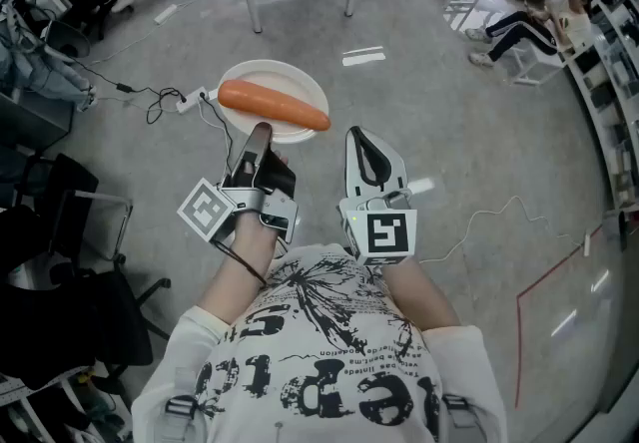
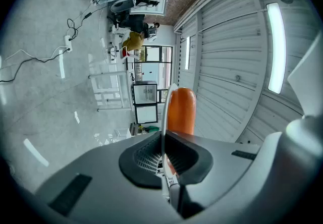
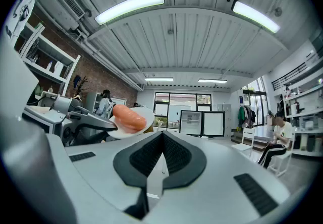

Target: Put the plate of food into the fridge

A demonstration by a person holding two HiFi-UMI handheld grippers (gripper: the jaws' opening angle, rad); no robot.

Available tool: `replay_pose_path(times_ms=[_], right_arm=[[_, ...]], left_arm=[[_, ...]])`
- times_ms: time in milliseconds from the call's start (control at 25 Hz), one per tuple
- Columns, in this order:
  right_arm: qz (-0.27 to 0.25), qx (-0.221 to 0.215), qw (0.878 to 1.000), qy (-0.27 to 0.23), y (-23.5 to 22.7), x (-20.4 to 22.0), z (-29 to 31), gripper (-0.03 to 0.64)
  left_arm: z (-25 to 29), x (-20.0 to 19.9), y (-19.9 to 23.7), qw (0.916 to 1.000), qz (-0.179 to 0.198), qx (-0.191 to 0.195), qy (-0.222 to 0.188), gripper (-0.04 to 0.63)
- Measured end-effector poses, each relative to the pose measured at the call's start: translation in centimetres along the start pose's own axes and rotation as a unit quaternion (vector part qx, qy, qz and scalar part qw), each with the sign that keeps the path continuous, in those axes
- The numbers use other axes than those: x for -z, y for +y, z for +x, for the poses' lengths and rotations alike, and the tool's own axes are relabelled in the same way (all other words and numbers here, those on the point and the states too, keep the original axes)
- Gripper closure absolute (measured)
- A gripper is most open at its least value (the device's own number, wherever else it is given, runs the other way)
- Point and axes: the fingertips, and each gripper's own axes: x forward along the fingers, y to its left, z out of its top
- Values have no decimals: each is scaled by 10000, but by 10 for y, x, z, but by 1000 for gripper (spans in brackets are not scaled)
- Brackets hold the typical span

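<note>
The left gripper point(image 1: 260, 137) is clamped shut on the near rim of the round white plate point(image 1: 280, 77), held above the grey floor point(image 1: 449, 132) with a long orange carrot point(image 1: 275, 105) lying loose on it; the right gripper point(image 1: 359, 142) is closed, empty; should the one-sided grip be tilted, the carrot could be rolled off

**Head view.** Left claw point(image 1: 262, 132) at left, right claw point(image 1: 357, 137) just beside it at right, the two not touching. Plate point(image 1: 252, 74) ahead of the left claw, its near rim between that claw's jaws (edge-on in the left gripper view). Carrot point(image 1: 274, 105) lies across the plate. Right claw apart from the plate, its jaws together on nothing. Floor point(image 1: 439, 142) beneath all. Power strip point(image 1: 190, 100) on the floor, left of the plate; office chair point(image 1: 95, 231) nearer, at far left; seated person point(image 1: 524, 27) at far right.

**Right gripper view.** Two fridges point(image 3: 192, 123) ahead, side by side, the plate to their left.
</note>
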Motion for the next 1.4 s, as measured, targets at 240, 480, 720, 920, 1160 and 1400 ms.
replay_pose_path(times_ms=[240, 480, 720, 920, 1160, 1400], right_arm=[[48, 17, 10000, 52, -2, 10, 3, 617], [366, 99, 9993, 76, -10, 10, 9, 617], [255, 109, 9996, -70, -13, 2, 6, 617], [276, 71, 9996, -10, -13, 3, 9, 617], [230, 40, 9997, 85, -16, 3, 13, 617], [379, -223, 9987, 244, -23, 15, 27, 617]], left_arm=[[0, -2, 13, 10000, -10, -90, 13, 575], [8, -3, 17, 9999, -82, -114, 54, 575], [13, -3, 11, 10000, -2, -35, 89, 575], [14, -3, 11, 9998, 136, -85, 135, 575], [19, -3, 12, 9998, 99, -132, 141, 575], [35, 2, 24, 9993, 173, -259, 195, 575]])
